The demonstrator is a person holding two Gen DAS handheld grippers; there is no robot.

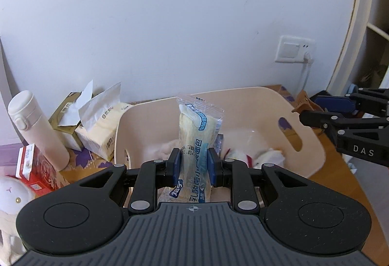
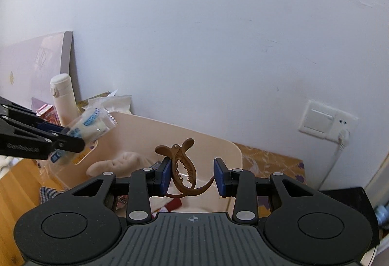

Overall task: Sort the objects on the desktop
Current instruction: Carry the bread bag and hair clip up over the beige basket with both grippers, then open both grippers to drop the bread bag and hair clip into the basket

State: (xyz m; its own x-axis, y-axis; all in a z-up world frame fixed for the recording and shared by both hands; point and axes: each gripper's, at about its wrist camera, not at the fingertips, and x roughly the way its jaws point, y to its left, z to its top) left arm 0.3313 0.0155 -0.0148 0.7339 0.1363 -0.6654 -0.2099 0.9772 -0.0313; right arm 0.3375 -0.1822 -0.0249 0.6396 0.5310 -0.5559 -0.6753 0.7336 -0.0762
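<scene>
My left gripper (image 1: 193, 166) is shut on a clear-wrapped bread packet (image 1: 197, 134) with blue print, held upright above the beige plastic bin (image 1: 243, 95). In the right wrist view that same packet (image 2: 92, 124) shows at the left, over the bin's far corner. My right gripper (image 2: 192, 177) is shut on a brown hair claw clip (image 2: 182, 163), its blue pads pressing the clip's two sides, above the bin's rim (image 2: 218, 142). The clip's tip (image 1: 302, 101) shows at the right of the left wrist view, just past the bin's right wall.
Inside the bin lie white soft items (image 1: 257, 154) and a cream cloth (image 2: 114, 163). Left of it stand a white flask (image 1: 36, 127), two tissue packs (image 1: 97, 129) and a red box (image 1: 36, 168). A wall socket (image 1: 294, 49) with a cable sits behind, and a shelf (image 1: 374, 30) stands right.
</scene>
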